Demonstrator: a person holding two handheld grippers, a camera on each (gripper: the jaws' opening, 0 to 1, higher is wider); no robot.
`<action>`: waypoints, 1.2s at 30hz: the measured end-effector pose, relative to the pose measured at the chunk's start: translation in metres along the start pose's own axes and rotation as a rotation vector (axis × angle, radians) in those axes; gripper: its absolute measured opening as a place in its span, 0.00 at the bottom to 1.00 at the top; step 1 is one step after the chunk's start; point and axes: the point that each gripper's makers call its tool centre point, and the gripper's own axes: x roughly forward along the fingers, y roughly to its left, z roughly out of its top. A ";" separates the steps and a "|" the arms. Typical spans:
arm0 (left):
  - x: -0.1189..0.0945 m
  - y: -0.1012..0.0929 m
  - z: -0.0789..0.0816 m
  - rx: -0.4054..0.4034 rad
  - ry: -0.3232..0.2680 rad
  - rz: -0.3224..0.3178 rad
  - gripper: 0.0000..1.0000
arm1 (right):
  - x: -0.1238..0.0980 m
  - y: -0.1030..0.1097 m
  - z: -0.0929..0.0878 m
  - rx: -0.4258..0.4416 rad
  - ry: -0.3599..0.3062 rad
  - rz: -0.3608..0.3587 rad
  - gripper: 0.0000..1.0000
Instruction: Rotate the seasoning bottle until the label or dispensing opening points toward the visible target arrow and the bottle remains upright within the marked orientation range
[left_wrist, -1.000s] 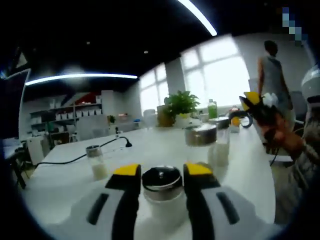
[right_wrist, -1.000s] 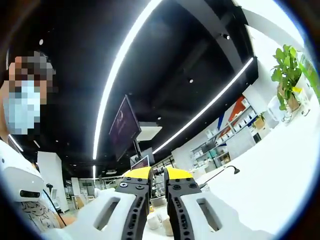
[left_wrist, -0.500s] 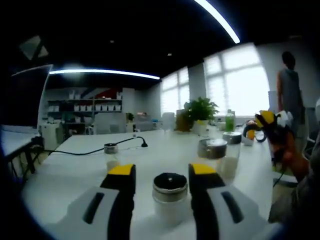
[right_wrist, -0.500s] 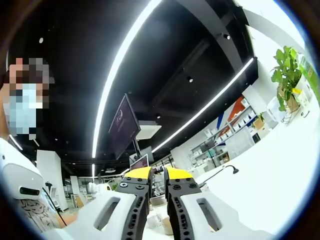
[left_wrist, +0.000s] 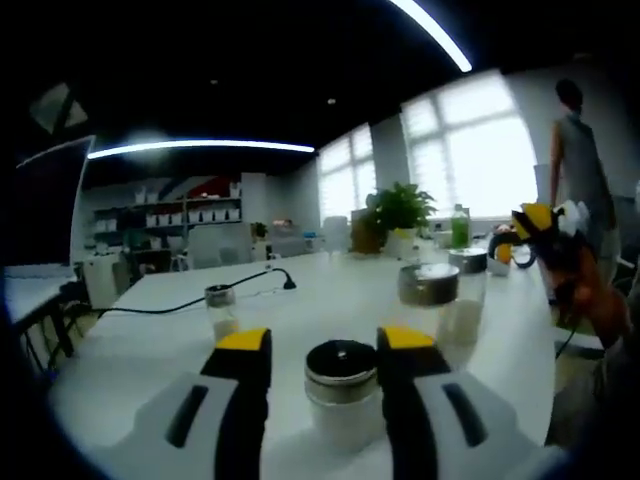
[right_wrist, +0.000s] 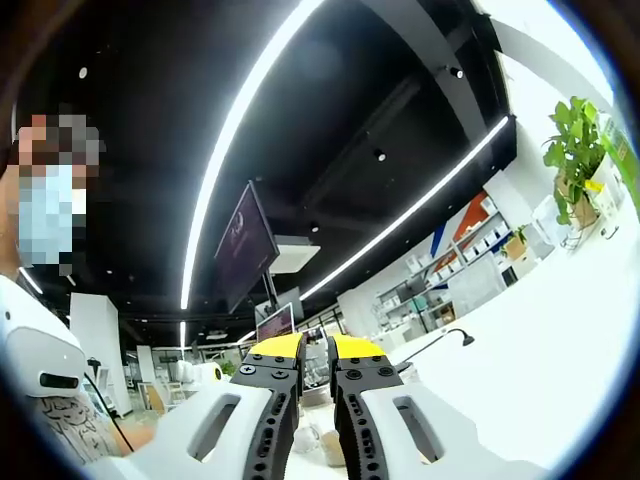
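On the white table (left_wrist: 130, 350), a seasoning bottle (left_wrist: 341, 395) with a silver cap stands upright between the two yellow-tipped jaws of the left gripper (left_wrist: 325, 345). The jaws are spread on both sides of the bottle; whether they touch it I cannot tell. Behind this bottle and to its right stands a taller glass jar (left_wrist: 433, 300) with a metal lid, and to its left, further away, a small shaker (left_wrist: 221, 310). A black cable (left_wrist: 170, 298) lies on the table behind the small shaker. A potted plant (left_wrist: 400, 212) stands far behind the bottle, near the windows. The right gripper (right_wrist: 316, 348) is lifted and looks up at the ceiling lights (right_wrist: 250, 110); its jaws are pressed almost together with nothing between them.
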 end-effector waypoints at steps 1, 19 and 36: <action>0.000 -0.001 -0.001 0.004 0.004 0.000 0.42 | 0.000 0.000 0.000 -0.001 0.000 0.000 0.07; -0.002 -0.020 -0.005 0.038 0.034 -0.330 0.31 | -0.004 -0.002 0.006 -0.009 -0.015 -0.014 0.07; 0.003 -0.024 -0.004 0.040 0.052 -0.612 0.31 | -0.005 -0.004 0.008 0.005 -0.033 -0.008 0.07</action>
